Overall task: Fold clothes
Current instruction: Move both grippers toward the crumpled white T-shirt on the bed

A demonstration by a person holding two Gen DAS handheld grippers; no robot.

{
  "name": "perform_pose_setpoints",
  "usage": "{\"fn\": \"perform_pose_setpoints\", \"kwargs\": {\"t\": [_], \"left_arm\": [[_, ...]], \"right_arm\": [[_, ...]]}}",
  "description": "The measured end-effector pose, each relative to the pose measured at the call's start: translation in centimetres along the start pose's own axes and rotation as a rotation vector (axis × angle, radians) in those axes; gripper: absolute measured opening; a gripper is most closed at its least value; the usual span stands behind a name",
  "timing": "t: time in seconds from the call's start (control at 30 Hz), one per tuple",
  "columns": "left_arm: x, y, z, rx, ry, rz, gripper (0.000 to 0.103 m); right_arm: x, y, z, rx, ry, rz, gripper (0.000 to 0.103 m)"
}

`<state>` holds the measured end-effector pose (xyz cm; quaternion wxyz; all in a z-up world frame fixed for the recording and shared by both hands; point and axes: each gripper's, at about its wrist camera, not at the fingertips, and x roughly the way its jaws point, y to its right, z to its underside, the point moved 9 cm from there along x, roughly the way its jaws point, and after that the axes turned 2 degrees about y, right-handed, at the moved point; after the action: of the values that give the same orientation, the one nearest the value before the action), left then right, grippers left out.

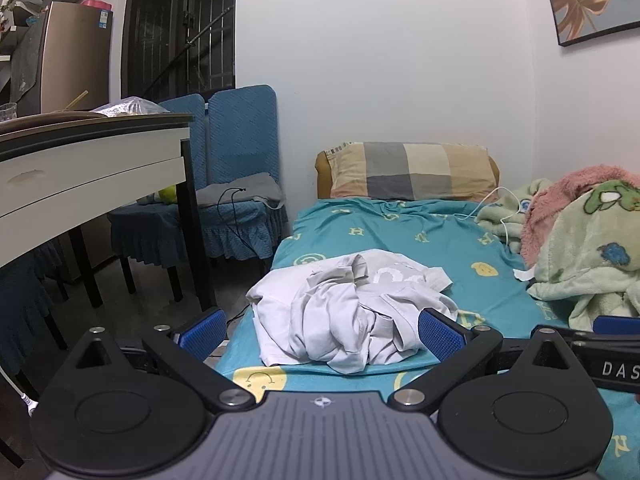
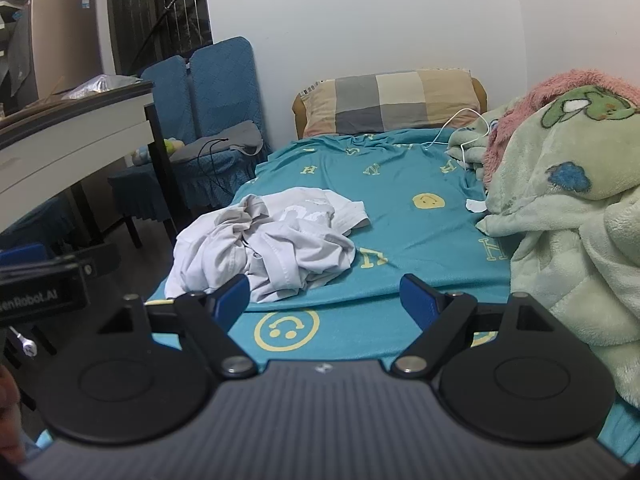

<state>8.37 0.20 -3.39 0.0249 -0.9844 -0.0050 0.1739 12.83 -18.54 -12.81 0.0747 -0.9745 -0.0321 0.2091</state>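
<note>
A crumpled pile of white clothes (image 1: 352, 308) lies on the teal bed sheet (image 1: 420, 240) near the bed's left edge. It also shows in the right wrist view (image 2: 268, 240). My left gripper (image 1: 320, 334) is open and empty, its blue pads either side of the pile's near edge, held short of it. My right gripper (image 2: 326, 300) is open and empty, hovering over the sheet (image 2: 400, 200) to the right of the pile. The right gripper's body shows at the right edge of the left wrist view (image 1: 600, 344).
A checked pillow (image 1: 412, 176) lies at the head of the bed. A green and pink blanket (image 2: 568, 200) is heaped along the bed's right side, with a white cable (image 2: 460, 128) by it. A white table (image 1: 92, 168) and blue chairs (image 1: 236, 184) stand left of the bed.
</note>
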Motion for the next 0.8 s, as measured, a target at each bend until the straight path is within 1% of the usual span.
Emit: {"fn": "perform_pose_setpoints", "kwargs": {"t": [0.1, 0.2, 0.3, 0.4, 0.57, 0.8], "left_arm": [[0.2, -0.2, 0.0, 0.003, 0.002, -0.008, 0.103], [1.1, 0.5, 0.2, 0.038, -0.017, -0.005, 0.103], [0.4, 0.6, 0.5, 0.03, -0.004, 0.008, 0.103], [1.1, 0.8, 0.7, 0.016, -0.029, 0.019, 0.103], [1.7, 0.8, 0.9, 0.017, -0.047, 0.01, 0.103], [1.9, 0.9, 1.1, 0.017, -0.047, 0.009, 0.103]], "right_arm": [[-0.1, 0.2, 0.0, 0.004, 0.001, -0.004, 0.084], [-0.1, 0.3, 0.0, 0.008, 0.001, -0.007, 0.084], [-0.2, 0.5, 0.0, 0.012, 0.002, -0.011, 0.084], [-0.2, 0.6, -0.1, 0.016, 0.002, -0.014, 0.084], [-0.2, 0.5, -0.3, 0.023, 0.006, -0.009, 0.084], [-0.3, 0.4, -0.5, 0.019, 0.018, -0.008, 0.084]]}}
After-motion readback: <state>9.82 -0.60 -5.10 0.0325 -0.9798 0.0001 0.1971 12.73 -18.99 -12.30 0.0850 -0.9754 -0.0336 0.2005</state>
